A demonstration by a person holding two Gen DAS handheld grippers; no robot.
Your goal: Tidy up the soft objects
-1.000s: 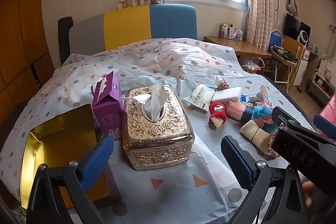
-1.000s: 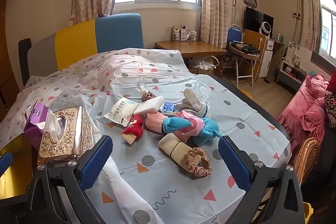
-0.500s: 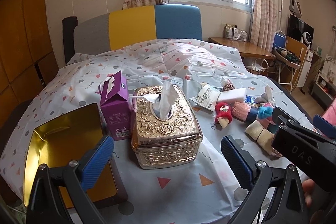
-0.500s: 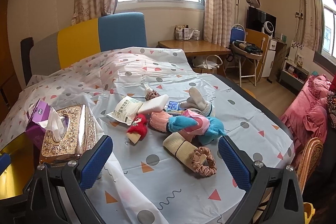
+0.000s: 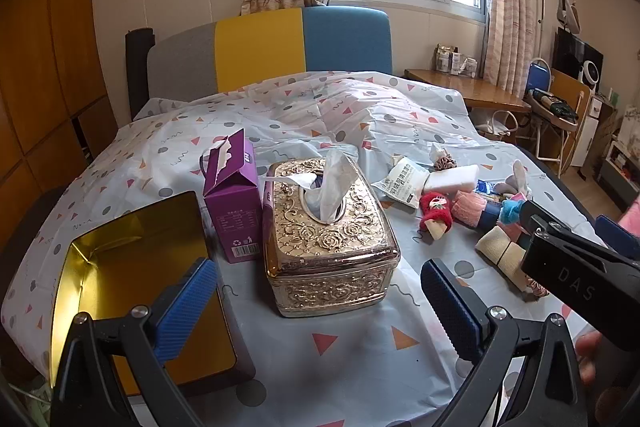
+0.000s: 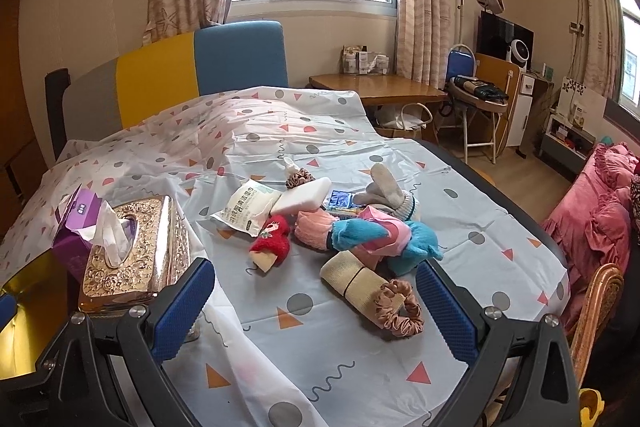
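Both hand-held grippers, left (image 5: 316,301) and right (image 6: 314,301), have pulled back, jaws spread wide and empty, leaving bare patterned bed cover (image 6: 340,359) before the ornate gold tissue box (image 5: 330,235).

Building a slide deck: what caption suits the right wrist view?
Open right claw hovers over a pink scrunchie and piled soft items on the patterned tablecloth.

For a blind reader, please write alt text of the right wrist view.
The open right gripper hovers empty over a patterned sheet, facing a pile of soft things: a pink scrunchie, a beige roll, a red doll and blue-pink cloths. A gold tissue box stands left.
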